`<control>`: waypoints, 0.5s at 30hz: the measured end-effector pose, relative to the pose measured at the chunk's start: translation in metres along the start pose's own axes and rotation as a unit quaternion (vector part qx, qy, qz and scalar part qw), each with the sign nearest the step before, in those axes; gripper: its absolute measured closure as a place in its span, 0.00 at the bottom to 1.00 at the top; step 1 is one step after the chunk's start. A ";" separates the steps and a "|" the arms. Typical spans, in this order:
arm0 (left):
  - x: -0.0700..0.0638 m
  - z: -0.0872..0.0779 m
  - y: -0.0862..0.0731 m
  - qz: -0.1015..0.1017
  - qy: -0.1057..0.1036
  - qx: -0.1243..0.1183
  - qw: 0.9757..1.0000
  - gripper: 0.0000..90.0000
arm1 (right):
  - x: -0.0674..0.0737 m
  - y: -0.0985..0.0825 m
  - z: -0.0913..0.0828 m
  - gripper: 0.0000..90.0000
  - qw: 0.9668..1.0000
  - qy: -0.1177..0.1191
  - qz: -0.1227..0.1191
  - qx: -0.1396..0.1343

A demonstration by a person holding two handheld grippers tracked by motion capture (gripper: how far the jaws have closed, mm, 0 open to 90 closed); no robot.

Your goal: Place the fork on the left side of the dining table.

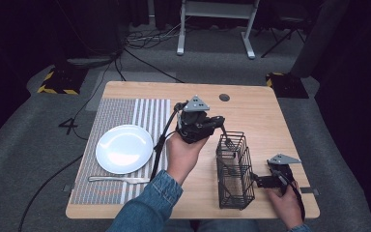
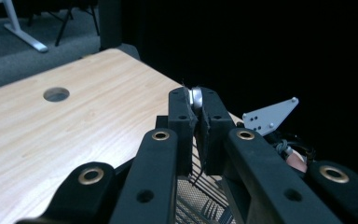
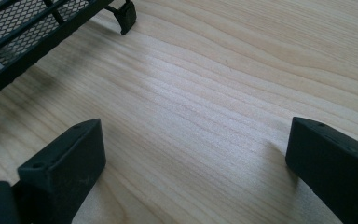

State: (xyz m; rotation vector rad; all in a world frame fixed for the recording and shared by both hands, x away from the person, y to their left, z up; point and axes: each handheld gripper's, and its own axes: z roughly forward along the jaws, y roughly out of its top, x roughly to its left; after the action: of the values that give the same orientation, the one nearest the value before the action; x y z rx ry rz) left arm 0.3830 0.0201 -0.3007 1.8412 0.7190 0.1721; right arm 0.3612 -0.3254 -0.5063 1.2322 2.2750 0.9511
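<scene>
Left hand-held gripper (image 1: 228, 140): raised above the black wire caddy (image 1: 234, 171), its jaws pressed together on a thin silver piece of cutlery (image 2: 196, 97). In the left gripper view only a small shiny end shows between the pads, so I cannot tell which kind of cutlery it is.
Cutlery position: held over the far top edge of the caddy, off the counter (image 1: 251, 108).
Right hand-held gripper (image 1: 254, 178): low on the counter, just beside the right side of the caddy; the jaws stand wide apart with only bare wood between them in the right gripper view.
Caddy: upright near the front right part of the counter, between the two hands.
Placemat (image 1: 125, 108): striped, on the left part of the counter.
Plate (image 1: 124, 148): white, on the placemat.
Knife (image 1: 118, 179): lies flat on the placemat, just in front of the plate.
</scene>
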 end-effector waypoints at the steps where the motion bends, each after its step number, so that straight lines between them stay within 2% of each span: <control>1: 0.000 -0.003 0.002 0.002 0.001 -0.003 1.000 0.95 | 0.000 0.000 0.000 0.05 1.000 0.000 0.000 0.000; 10: -0.001 -0.022 0.013 0.007 0.012 -0.023 1.000 0.95 | 0.000 0.000 0.000 0.05 1.000 0.000 0.000 0.000; 15: 0.003 -0.043 0.016 0.005 0.027 -0.039 0.999 0.95 | 0.000 0.000 0.000 0.05 1.000 0.000 0.000 0.000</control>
State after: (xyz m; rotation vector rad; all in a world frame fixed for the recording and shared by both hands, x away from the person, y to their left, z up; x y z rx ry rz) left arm 0.3729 0.0529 -0.2704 1.7709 0.7308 0.2540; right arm 0.3613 -0.3254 -0.5063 1.2322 2.2750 0.9511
